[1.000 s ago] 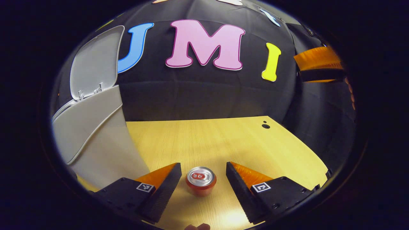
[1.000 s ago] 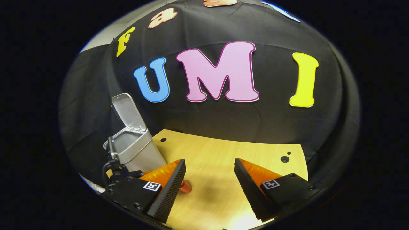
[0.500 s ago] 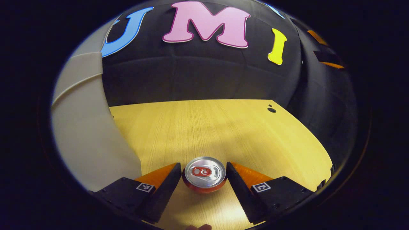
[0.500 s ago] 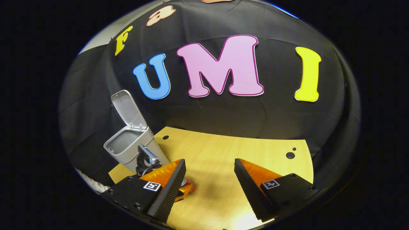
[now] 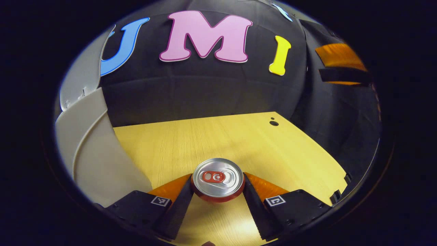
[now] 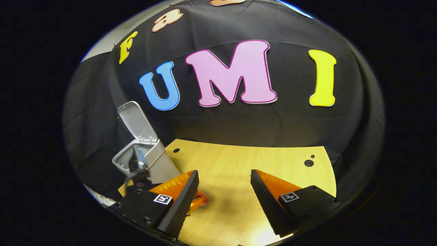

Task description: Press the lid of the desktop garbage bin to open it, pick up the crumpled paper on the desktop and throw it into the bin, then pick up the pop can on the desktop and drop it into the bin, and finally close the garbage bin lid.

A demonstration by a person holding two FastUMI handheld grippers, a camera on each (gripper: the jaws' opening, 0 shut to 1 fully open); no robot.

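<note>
At the far left of the left gripper view stands the desktop garbage bin (image 5: 90, 150), a pale grey, smooth plastic box with its lid (image 5: 82, 80) tipped up and back on its hinge, so the mouth is open to receive. To its right, in the middle foreground, the pop can (image 5: 217, 179) stands upright, long axis vertical, with a bright silver top, a red pull tab and a red body, thin metal that would likely dent under a hard squeeze. The left tongs (image 5: 217, 191) are clamped on it, one finger pressing each side of the round wall, and the can appears a little clear of the pale wood-grain bench (image 5: 222, 140) (though the lift is hard to judge from above). The relation that matters next is that the bin lies to the left of the held can and just beside it, its rim higher than the can, so the carry would probably go up and leftward over the rim. Further right, the right tongs (image 6: 223, 189) hang with fingers wide apart and nothing between them; the right gripper view also shows the bin well off to their left, so the left hand is plainly the nearer one. No crumpled paper lies on the bench, which suggests it is already inside.
</note>
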